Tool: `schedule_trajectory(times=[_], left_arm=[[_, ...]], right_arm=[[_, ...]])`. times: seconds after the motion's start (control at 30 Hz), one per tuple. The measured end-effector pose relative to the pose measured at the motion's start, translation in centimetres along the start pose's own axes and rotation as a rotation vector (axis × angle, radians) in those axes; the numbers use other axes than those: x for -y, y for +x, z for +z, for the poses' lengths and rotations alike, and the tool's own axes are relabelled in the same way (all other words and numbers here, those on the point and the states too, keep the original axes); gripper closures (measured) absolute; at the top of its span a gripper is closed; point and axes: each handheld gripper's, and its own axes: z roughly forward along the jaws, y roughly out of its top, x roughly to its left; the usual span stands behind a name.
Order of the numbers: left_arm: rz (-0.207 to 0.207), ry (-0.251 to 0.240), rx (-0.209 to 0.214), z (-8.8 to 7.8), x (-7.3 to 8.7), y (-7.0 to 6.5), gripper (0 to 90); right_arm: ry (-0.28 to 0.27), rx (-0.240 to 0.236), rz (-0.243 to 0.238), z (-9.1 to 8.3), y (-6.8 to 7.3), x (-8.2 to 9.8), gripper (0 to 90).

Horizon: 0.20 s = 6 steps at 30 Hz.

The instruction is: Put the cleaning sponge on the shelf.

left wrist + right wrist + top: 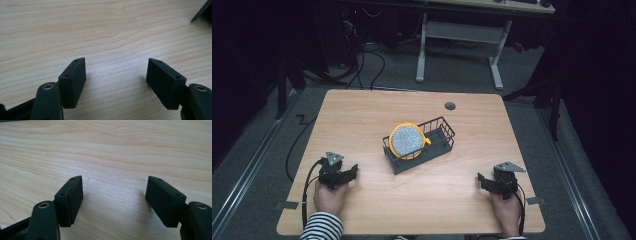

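Both grippers parked on tabletop [362, 115] near front edge: left gripper [353, 171] & right gripper [482, 179] fingers wide, nothing btwn them. Yellow-rimmed lid [407, 140] leans upright in black wire basket [443, 131] mid-table, well apart from both. Looks like rest/reset step; next move prob a reach fwd to the basket.

The table [422, 200] is evenly lit from above in the high view, while the room around it is lost in near-black. Soft, short shadows are cast beside the basket [439, 142]. In both gripper views the wood is brightly lit, and slight blur is seen at the nearest edges.
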Motion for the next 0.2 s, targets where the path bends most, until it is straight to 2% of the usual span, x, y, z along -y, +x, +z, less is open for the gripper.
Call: schedule_trajectory(times=[0.2], left_arm=[[-0.001,0.001,0.006,-0.01,0.00,0.04,32.1]], right_arm=[[0.000,0.000,0.000,0.00,0.00,0.00,30.3]])
